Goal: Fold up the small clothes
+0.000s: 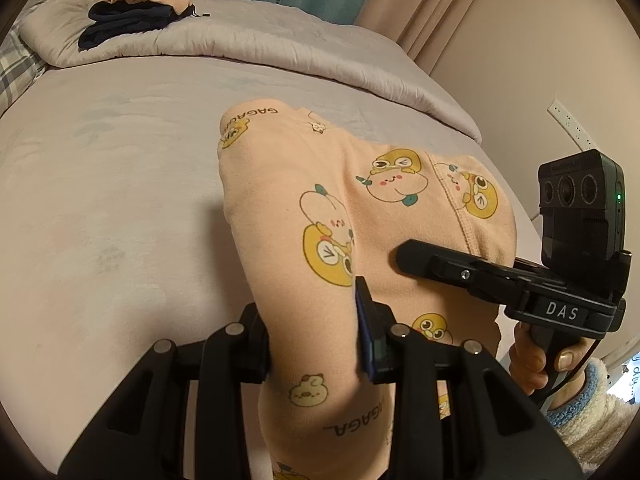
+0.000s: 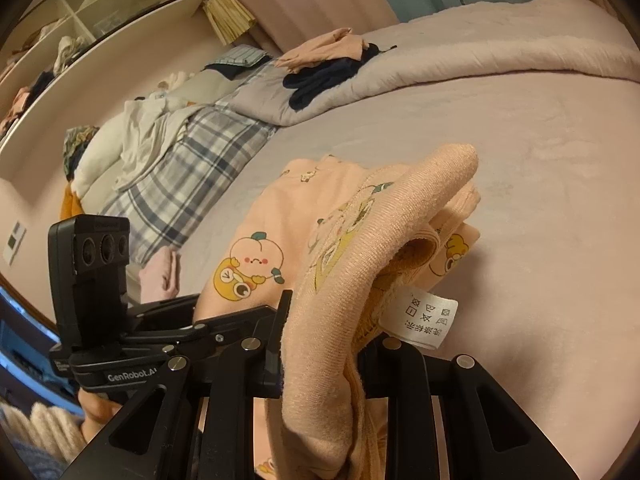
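A peach garment (image 1: 320,184) printed with yellow cartoon animals hangs lifted over the bed, its far end still resting on the sheet. At the bottom of the left wrist view, my left gripper (image 1: 312,320) is shut on one bunched edge of it. To the right, a hand holds my right gripper (image 1: 412,258) against the cloth. In the right wrist view, my right gripper (image 2: 332,332) is shut on the garment's (image 2: 280,216) ribbed band. A white care label (image 2: 424,316) dangles beside it. My left gripper (image 2: 208,322) shows at the left.
The bed's pale sheet (image 1: 120,200) spreads around the garment. A folded duvet (image 1: 280,52) lies at the far side with a stack of peach and dark clothes (image 2: 328,60) on it. A plaid blanket (image 2: 192,160) and loose laundry lie to the left.
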{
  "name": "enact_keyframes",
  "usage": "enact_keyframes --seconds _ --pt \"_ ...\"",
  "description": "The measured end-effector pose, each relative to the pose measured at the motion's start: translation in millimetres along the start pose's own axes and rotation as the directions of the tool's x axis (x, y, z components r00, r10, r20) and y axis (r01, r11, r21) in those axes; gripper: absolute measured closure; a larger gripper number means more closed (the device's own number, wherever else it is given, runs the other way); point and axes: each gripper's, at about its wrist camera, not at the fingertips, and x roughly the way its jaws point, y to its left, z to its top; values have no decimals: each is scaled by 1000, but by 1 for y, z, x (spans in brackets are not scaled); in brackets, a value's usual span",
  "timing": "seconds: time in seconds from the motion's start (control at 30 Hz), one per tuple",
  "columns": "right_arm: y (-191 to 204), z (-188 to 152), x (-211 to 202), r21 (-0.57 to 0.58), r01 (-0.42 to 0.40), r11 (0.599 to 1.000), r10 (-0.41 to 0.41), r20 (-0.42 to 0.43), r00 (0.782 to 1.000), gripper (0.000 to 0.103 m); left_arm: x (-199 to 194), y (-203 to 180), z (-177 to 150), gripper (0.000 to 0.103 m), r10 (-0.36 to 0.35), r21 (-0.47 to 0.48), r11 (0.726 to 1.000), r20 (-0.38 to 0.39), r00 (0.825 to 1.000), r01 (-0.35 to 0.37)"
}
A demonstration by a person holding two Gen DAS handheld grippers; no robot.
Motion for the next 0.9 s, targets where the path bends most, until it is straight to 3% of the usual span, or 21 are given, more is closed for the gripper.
enact_keyframes --seconds 0.9 --pt "24 17 18 -88 -11 996 7 -45 999 76 -27 22 -3 70 30 -53 998 57 998 -27"
